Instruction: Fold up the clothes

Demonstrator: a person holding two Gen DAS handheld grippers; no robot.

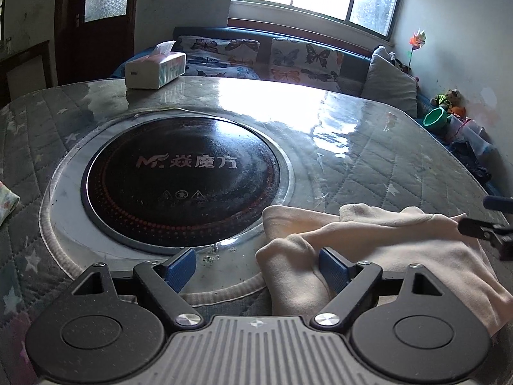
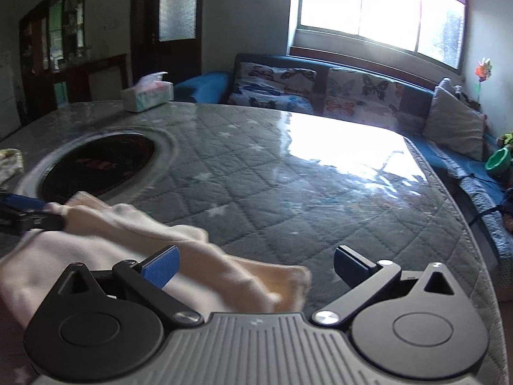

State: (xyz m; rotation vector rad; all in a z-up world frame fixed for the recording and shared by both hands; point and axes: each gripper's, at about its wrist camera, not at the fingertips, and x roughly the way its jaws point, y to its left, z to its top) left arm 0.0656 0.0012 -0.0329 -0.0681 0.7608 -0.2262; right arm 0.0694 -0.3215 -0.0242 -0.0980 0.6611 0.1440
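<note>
One table (image 1: pixel 368 160), quilted grey under a clear glossy sheet, fills both views; sunk into it is one round black cooktop (image 1: pixel 182 179), at centre left of my left wrist view and at middle left of my right wrist view. One cream garment (image 1: pixel 384 250), the only piece of clothing I can identify, lies crumpled at the near edge of the table. In my left view it occupies the lower right; in my right view it occupies the lower left. It therefore lies between my two hands, its long axis running roughly from one to the other.

Two sets of fingers are in play, both spread wide and grasping nothing. My left gripper (image 1: pixel 259 268) has its right finger (image 1: pixel 333 268) against a rumpled fold of the cloth, while its left finger stands over bare table. My right gripper (image 2: pixel 256 268) has its left finger (image 2: pixel 162 266) over the cloth, and a loose end of the garment reaches into the gap without being pinched. Each hand appears about equally near its own end; my judgement is that the next move is to close on those two ends.

One tissue box (image 1: pixel 155 67) stands at the far left edge of the table, well apart from the garment. One patterned scrap (image 1: pixel 8 200) shows at the left border; I cannot tell what it is.
</note>
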